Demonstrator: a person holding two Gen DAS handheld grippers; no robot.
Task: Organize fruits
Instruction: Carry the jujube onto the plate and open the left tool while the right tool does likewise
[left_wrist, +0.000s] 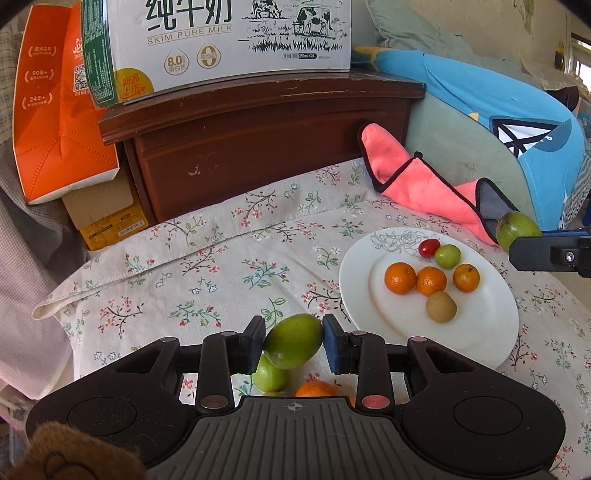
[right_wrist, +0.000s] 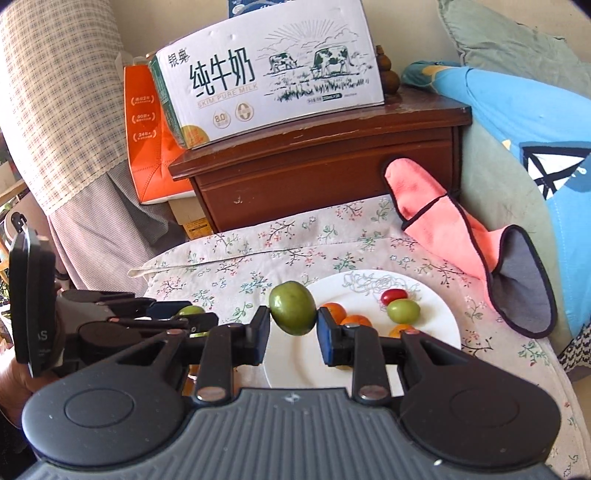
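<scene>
My left gripper (left_wrist: 294, 339) is shut on a green oval fruit (left_wrist: 293, 341), held a little above the floral cloth (left_wrist: 207, 266). Under it lie another green fruit (left_wrist: 269, 374) and an orange (left_wrist: 317, 388). To the right, a white plate (left_wrist: 476, 332) carries three oranges (left_wrist: 400, 278), a small green fruit (left_wrist: 447, 256), a red cherry tomato (left_wrist: 429, 247) and a brown fruit (left_wrist: 441, 306). My right gripper (right_wrist: 293, 321) is shut on a green fruit (right_wrist: 293, 313) over the plate's (right_wrist: 295, 362) near-left rim. The left gripper (right_wrist: 184, 314) shows at the left of the right wrist view.
Behind the cloth stands a dark wooden nightstand (left_wrist: 258, 147) with a milk carton box (left_wrist: 221, 44) on top. An orange bag (left_wrist: 55, 110) leans at the left. A pink cloth (left_wrist: 417, 184) and a blue cushion (left_wrist: 498, 110) lie at the right.
</scene>
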